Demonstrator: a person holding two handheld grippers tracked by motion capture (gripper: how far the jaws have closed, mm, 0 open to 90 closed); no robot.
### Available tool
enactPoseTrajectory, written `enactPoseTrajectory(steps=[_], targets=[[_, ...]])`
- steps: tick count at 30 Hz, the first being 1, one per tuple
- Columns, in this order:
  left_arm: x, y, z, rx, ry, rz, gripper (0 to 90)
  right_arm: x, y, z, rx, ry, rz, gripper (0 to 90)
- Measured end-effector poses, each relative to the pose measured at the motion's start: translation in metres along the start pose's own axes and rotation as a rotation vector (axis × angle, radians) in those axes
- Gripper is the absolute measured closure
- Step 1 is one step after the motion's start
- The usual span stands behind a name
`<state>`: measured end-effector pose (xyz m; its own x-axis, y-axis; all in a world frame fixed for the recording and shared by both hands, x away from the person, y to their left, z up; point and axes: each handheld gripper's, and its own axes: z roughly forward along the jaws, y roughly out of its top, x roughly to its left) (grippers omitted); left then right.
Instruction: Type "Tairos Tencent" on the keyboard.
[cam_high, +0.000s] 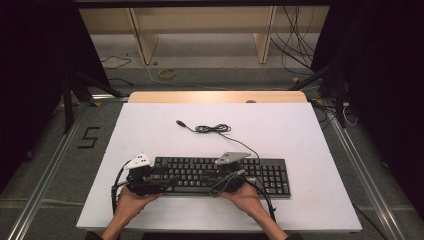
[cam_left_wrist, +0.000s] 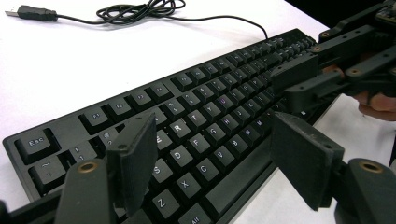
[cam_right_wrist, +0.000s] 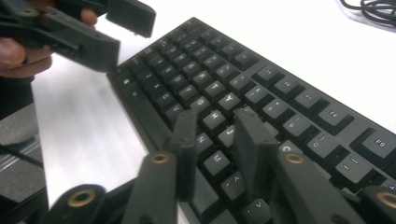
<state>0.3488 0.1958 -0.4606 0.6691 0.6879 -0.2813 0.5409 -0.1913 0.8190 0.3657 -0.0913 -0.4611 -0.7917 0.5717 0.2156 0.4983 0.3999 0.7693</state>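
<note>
White tabletop (cam_high: 300, 135) on grey floor bears the black keyboard (cam_high: 220, 175) near its front edge, both hands low over it, left gripper (cam_left_wrist: 212, 161) spread wide, right gripper (cam_right_wrist: 212, 140) parted, holding nothing.

Keyboard (cam_high: 220, 175) lies on the table (cam_high: 300, 135), near its front edge, roughly centred. Its cable (cam_high: 215, 129) runs back from the keyboard's rear edge and lies coiled behind it; the plug (cam_high: 180, 123) rests left of the coil. Left gripper (cam_high: 142, 176) over the keyboard's left end, right gripper (cam_high: 227, 177) over its middle.
</note>
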Motion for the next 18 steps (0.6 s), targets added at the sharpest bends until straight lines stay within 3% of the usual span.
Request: enactPoseTrajectory(steps=[4, 18], targets=[[0.0005, 0.0004, 0.0011, 0.0, 0.002, -0.002, 32.0, 0.0015, -0.0009, -0.0036, 0.002, 0.001, -0.023, 66.3], [0.003, 0.004, 0.0045, 0.014, 0.007, -0.002, 32.1, -0.0014, -0.0036, -0.0105, -0.007, -0.013, -0.01, 54.1]])
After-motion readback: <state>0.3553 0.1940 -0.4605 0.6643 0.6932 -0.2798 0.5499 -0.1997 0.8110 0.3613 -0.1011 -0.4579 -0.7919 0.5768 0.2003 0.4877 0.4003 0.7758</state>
